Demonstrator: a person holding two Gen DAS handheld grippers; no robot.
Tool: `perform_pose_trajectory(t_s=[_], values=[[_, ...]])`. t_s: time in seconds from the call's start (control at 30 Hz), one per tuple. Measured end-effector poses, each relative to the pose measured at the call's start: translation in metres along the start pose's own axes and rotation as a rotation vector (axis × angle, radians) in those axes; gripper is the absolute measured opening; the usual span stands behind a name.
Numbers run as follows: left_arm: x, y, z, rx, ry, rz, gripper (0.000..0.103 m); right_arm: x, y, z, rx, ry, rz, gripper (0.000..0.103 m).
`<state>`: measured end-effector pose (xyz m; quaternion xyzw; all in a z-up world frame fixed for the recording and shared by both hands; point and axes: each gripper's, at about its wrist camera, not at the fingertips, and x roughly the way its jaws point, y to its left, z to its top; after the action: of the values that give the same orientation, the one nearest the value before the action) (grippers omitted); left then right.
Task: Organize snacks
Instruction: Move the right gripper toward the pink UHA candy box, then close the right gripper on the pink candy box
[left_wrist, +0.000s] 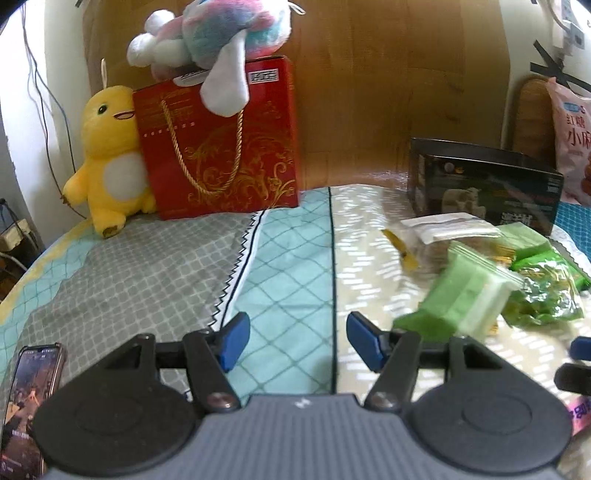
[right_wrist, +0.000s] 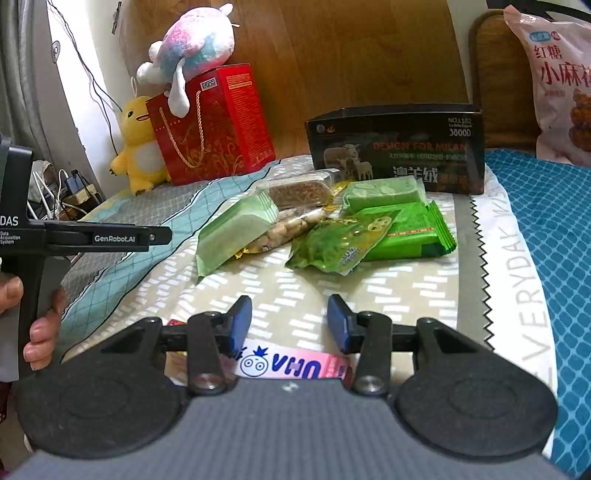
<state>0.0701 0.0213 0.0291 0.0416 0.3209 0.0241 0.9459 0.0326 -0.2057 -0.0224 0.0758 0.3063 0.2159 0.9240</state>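
Snacks lie on the patterned bedspread (right_wrist: 317, 291). Nearest, low in the right wrist frame, a pink UHA packet (right_wrist: 295, 363) lies under the right gripper (right_wrist: 290, 325), whose fingers stand apart, grasping nothing. At centre frame sits a pile: a pale green packet (right_wrist: 232, 232), a clear nut packet (right_wrist: 291, 225), a green foil pouch (right_wrist: 332, 243) and a bright green wrapper (right_wrist: 413, 232). Behind stands a black box (right_wrist: 399, 147), with a red gift bag (right_wrist: 210, 129) at upper left. The left gripper (left_wrist: 297, 341) is released over bare cloth, left of the pile.
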Motion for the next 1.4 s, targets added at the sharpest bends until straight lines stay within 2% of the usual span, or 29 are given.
perform_pose_trajectory(t_s=[0.37,0.5,0.53,0.6,0.77,0.87,0.97,1.03,1.17,1.3,1.33,1.4], values=[[0.004,0.007,-0.003,-0.010,0.003,-0.014,0.060,-0.013,0.010,-0.008,-0.025,-0.005,0.000,0.049],[-0.002,0.010,-0.005,-0.021,-0.001,-0.047,0.060,-0.033,0.005,-0.010,0.007,-0.051,0.001,0.052],[-0.005,0.012,-0.005,-0.025,-0.002,-0.067,0.061,-0.038,0.002,-0.010,0.017,-0.059,-0.004,0.057],[-0.012,0.015,-0.008,-0.042,0.005,-0.135,0.064,-0.047,-0.003,-0.012,0.027,-0.063,-0.013,0.057],[-0.031,0.019,-0.021,-0.073,0.049,-0.402,0.065,-0.061,-0.003,-0.025,-0.006,-0.026,-0.006,0.064],[-0.043,0.012,-0.028,-0.065,0.065,-0.555,0.062,-0.061,0.004,-0.032,-0.062,0.006,-0.014,0.064],[-0.049,0.001,-0.033,-0.043,0.094,-0.662,0.061,-0.056,0.009,-0.035,-0.114,0.020,-0.044,0.064],[-0.050,-0.009,-0.037,-0.025,0.114,-0.687,0.059,-0.052,0.009,-0.033,-0.128,0.020,-0.064,0.064],[-0.042,-0.022,-0.045,-0.010,0.159,-0.669,0.058,-0.045,0.008,-0.031,-0.142,0.017,-0.085,0.064],[-0.045,-0.026,-0.050,-0.012,0.158,-0.668,0.058,-0.047,0.011,-0.034,-0.152,0.017,-0.065,0.063],[-0.045,-0.028,-0.051,-0.015,0.160,-0.675,0.053,-0.048,0.012,-0.035,-0.150,0.016,-0.054,0.057],[-0.045,-0.031,-0.051,-0.019,0.163,-0.690,0.052,-0.048,0.016,-0.036,-0.156,0.012,-0.050,0.047]])
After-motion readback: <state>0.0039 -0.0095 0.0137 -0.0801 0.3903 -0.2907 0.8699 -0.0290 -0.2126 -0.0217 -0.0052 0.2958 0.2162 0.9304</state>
